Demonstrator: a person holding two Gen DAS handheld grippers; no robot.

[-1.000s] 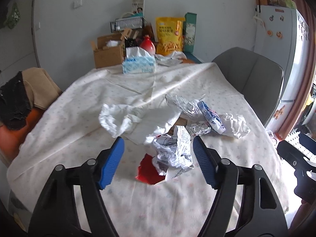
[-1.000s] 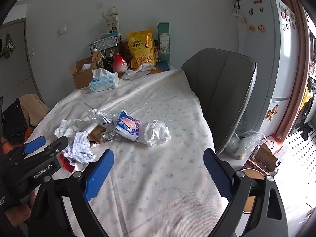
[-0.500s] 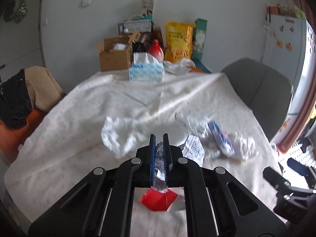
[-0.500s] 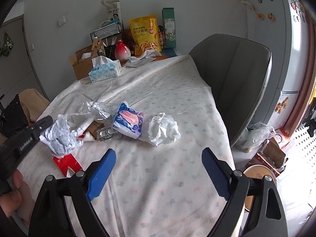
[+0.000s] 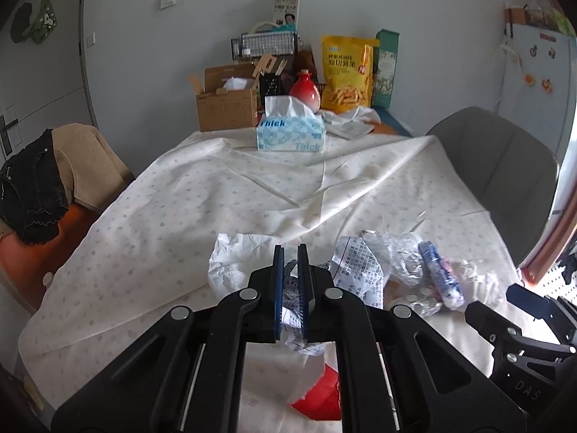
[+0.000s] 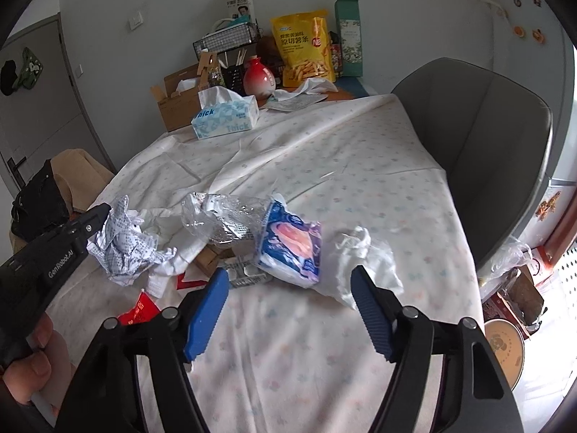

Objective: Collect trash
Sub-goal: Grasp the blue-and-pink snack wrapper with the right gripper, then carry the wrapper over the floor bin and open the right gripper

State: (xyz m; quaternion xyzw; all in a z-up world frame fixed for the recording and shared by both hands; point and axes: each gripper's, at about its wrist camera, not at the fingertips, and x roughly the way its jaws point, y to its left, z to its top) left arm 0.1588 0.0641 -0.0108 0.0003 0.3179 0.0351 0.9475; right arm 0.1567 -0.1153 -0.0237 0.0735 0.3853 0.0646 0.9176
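- Our left gripper [image 5: 290, 270] is clamped tight on the printed paper [image 6: 124, 243] — one crumpled piece of trash is in hand, lifted just clear of the cloth [image 6: 324, 166].
- Our right gripper [image 6: 290, 297] stands at a middling width with nothing between the pads; its jaws have just been closing in. In the right wrist view the blue wrapper [image 6: 290, 243] sits at about twelve o'clock from it and the white wad [image 6: 364, 263] at about one o'clock, both near but untouched.
- Nothing has been binned yet as far as we can see — no bin or trash bag shows on the table, so we cannot tell where the paper is meant to go.
- Left on the cloth: the clear plastic [image 6: 220, 216] at eleven o'clock of the right gripper, the white tissue [image 5: 234, 256] at ten o'clock of the left gripper, the foil blister pack [image 6: 245, 274] just by the right gripper's left pad, and the red scrap [image 6: 139, 308] at nine o'clock.
- The tissue box [image 5: 290, 133] and the snack bag [image 5: 346, 72] at the far edge look like kept goods, not trash; we judge they stay.
- We reckon the task is barely begun: one piece gripped, a second likely next, the pile mostly whole.
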